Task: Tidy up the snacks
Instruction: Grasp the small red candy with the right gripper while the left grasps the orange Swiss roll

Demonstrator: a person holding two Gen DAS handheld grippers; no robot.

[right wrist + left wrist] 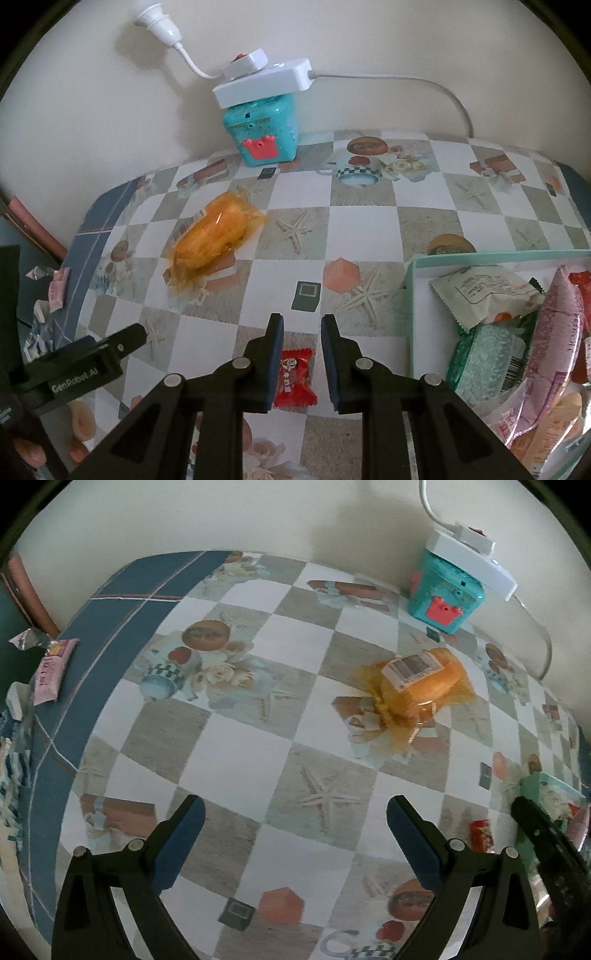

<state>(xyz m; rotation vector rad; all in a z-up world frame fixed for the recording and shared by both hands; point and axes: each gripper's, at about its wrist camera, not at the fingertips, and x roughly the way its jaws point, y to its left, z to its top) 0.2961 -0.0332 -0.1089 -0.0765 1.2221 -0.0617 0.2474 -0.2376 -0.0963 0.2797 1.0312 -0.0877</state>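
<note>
Sorting status: partly done.
Done: several packets in tray [413, 295], right of right tool [302, 325].
Left: red candy [295, 376] under its empty, nearly pressed-together jaws; orange bag [214, 236] ahead.
Left tool [295, 812]: spread, empty.

One orange-wrapped snack [214, 236] and one small red candy [295, 376] lie on one checked tablecloth [369, 229]. One green tray [413, 266] holds several packets, too overlapped to count. One teal box [262, 129] carries one white power strip [262, 81].
</note>
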